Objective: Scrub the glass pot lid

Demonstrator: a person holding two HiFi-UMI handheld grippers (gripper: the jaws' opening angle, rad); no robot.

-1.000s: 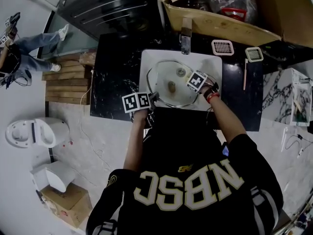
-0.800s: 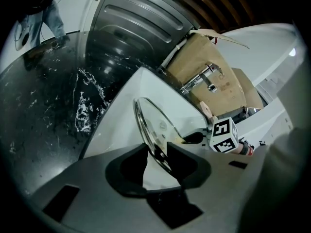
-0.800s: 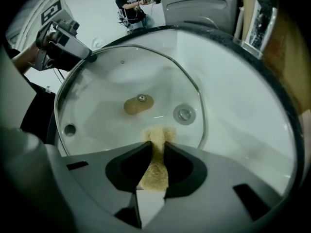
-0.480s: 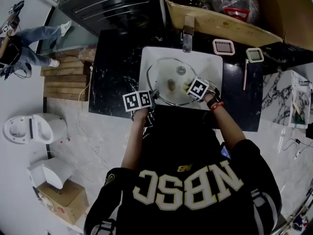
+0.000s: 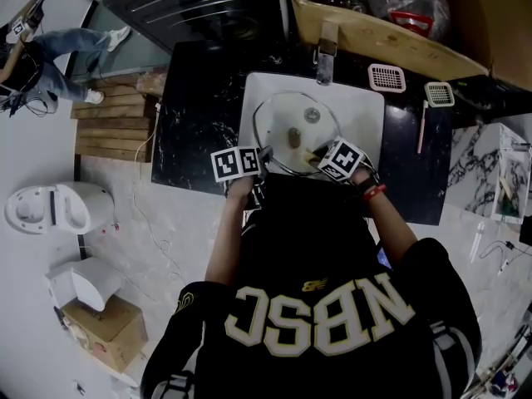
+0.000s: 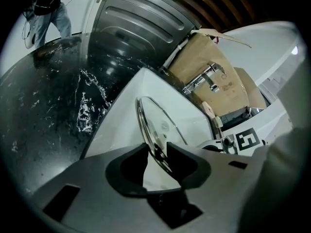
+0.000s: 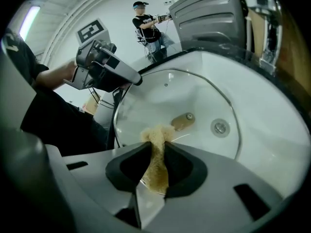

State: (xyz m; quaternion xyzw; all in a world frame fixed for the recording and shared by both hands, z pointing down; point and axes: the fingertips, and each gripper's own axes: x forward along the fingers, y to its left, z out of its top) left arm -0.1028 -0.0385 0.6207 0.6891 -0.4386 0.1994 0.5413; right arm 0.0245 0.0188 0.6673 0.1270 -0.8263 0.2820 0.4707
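Note:
The glass pot lid (image 5: pixel 293 127) stands tilted in the white sink (image 5: pixel 366 115), its tan knob (image 5: pixel 293 139) facing me. My left gripper (image 5: pixel 262 160) is shut on the lid's metal rim (image 6: pixel 154 147) at the near left and holds it up on edge. Over the lid's near right edge, my right gripper (image 5: pixel 321 160) is shut on a tan sponge (image 7: pixel 156 152). In the right gripper view the sponge's tip lies against the glass (image 7: pixel 194 93), just in front of the knob (image 7: pixel 182 122). The left gripper (image 7: pixel 104 71) shows there at the lid's far rim.
A faucet (image 5: pixel 326 52) rises at the sink's back, with a cardboard box (image 5: pixel 399 36) of goods behind it. Two small strainers (image 5: pixel 387 78) and a stick (image 5: pixel 421 127) lie on the black counter (image 5: pixel 195 123). A person (image 5: pixel 37 23) stands far left; a toilet (image 5: pixel 54 209) is on the floor.
My right gripper with the sponge has drawn back across the lid toward its near edge. The left gripper keeps its hold on the rim and has stayed put.

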